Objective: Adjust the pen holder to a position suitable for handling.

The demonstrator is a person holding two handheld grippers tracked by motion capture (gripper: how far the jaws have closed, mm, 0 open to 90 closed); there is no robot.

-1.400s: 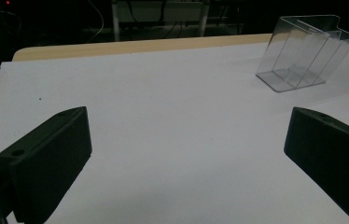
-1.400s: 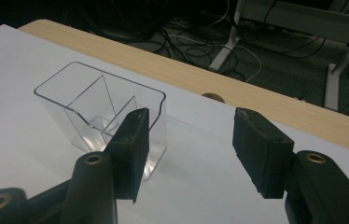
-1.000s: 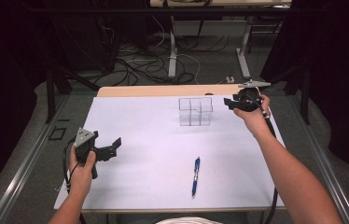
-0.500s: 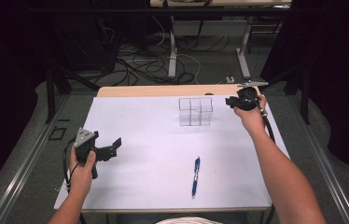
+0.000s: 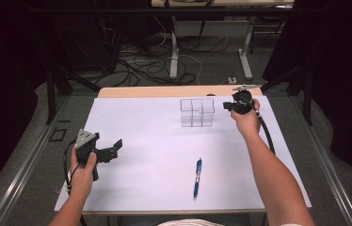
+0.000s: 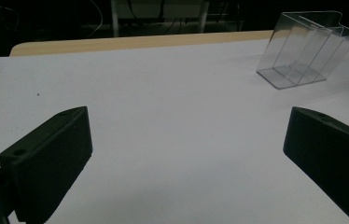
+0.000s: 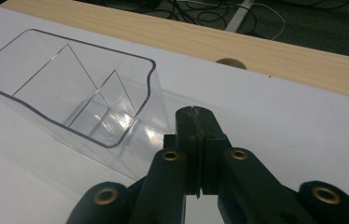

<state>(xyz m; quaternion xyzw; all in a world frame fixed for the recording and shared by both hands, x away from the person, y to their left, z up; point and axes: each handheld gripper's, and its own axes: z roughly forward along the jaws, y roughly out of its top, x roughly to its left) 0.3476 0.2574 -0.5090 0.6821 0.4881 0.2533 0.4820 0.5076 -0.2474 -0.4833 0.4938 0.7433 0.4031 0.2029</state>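
A clear plastic organizer [image 5: 197, 113] with several compartments stands at the back middle of the white sheet [image 5: 164, 136]. My right gripper [image 5: 227, 107] hovers just right of it, apart from its wall. In the right gripper view the jaws [image 7: 195, 116] have just closed flat together with nothing between them, beside the organizer [image 7: 70, 88]. A blue pen [image 5: 197, 178] lies near the front middle. At the left, a hand holds my left gripper [image 5: 116, 149] low over the sheet. Its jaws [image 6: 186, 158] stand wide open and empty, pointing toward the organizer [image 6: 305, 51].
The white sheet covers a wooden table whose bare strip [image 5: 164, 91] runs along the back, with a round cable hole [image 7: 231, 62] in it. Cables [image 5: 155, 61] and table legs crowd the floor beyond. Metal rails run along both sides.
My right gripper has sunk a little, drifted slightly right, and its jaws have closed on nothing. The left gripper, the organizer and the pen have not moved.
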